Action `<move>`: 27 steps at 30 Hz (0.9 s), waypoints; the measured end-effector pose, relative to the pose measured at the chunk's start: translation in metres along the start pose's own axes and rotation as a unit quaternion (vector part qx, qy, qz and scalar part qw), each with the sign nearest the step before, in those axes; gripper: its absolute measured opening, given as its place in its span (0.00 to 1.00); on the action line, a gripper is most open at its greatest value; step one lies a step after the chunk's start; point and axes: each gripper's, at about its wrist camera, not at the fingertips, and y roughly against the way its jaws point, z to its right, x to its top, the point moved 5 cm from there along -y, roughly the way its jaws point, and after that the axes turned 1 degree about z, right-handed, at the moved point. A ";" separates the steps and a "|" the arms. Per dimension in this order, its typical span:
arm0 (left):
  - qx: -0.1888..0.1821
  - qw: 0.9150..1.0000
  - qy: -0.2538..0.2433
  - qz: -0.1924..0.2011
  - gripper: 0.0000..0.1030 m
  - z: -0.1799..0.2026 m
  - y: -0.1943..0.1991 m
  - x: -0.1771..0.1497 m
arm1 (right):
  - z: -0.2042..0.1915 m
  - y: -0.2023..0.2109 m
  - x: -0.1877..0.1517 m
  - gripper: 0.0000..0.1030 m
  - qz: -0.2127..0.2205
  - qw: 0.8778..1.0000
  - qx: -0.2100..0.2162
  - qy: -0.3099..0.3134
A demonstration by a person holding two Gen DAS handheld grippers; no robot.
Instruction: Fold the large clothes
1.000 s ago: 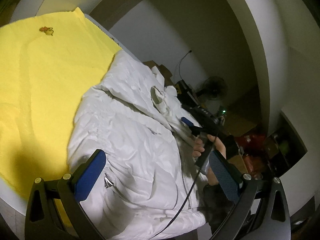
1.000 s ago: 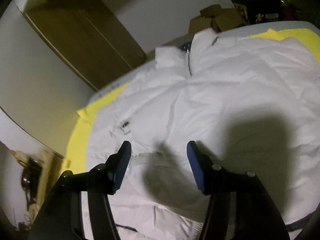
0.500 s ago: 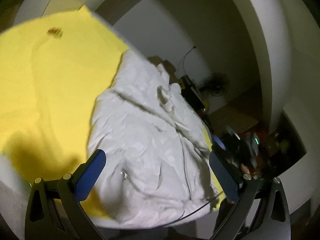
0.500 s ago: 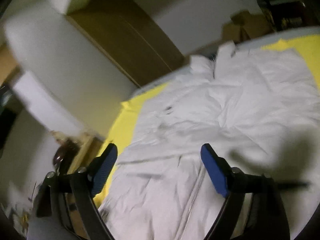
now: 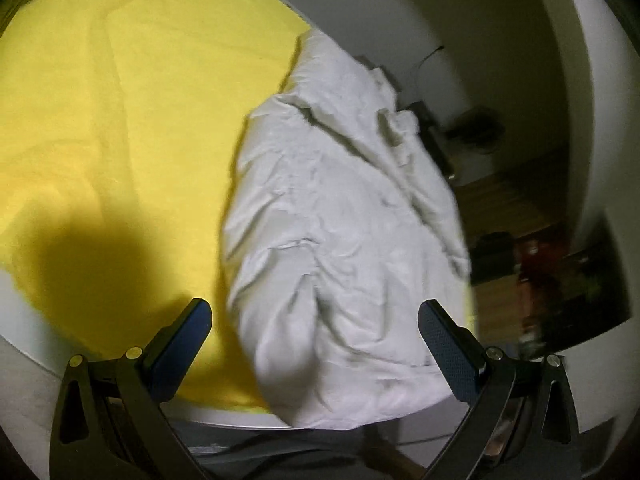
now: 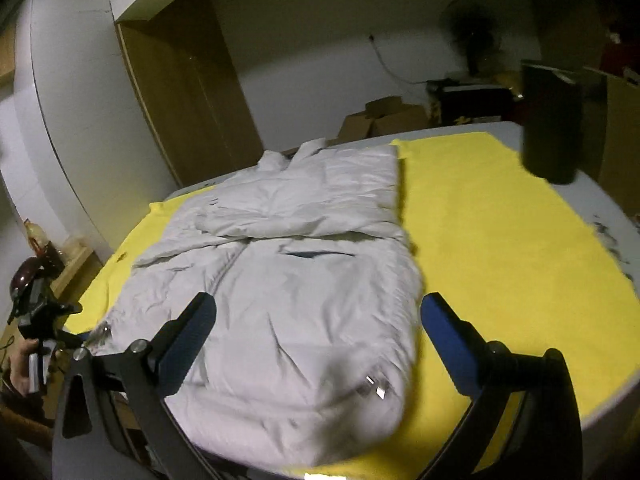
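Since the earlier frames the right gripper (image 6: 318, 340) has drawn back from close over the white padded jacket (image 6: 288, 300) to a wider standoff at the near edge, so that the whole garment now shows in its view. Its jaws are opening and stand wide, with nothing between them.

The left gripper (image 5: 316, 344) has dipped slightly toward the jacket hem (image 5: 352, 368); its jaws are released and spread, with no cloth pinched.

Position of the garment: the jacket lies flat on the yellow cloth (image 6: 500, 240) covering the table (image 6: 608, 208), toward the left half of that cloth as the right camera sees it. One sleeve appears already folded across the chest. A dark upright container (image 6: 550, 120) stands at the far right corner, well clear.

Governing relation: the jacket's long axis runs from the hem, nearest both grippers, away to the collar (image 6: 308, 148) at the far edge. In the right view the hem sits directly ahead and slightly below the open jaws. In the left view the hem lies between the pads and just beyond them.

Judgement: the left gripper looks the nearer to the hem. A lengthwise fold would call for both to grip the hem corners and carry them toward the collar.
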 end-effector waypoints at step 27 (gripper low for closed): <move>-0.114 0.984 0.093 -0.097 0.99 0.006 -0.046 -0.020 | 0.068 -0.045 -0.077 0.93 -0.162 0.962 0.068 -0.209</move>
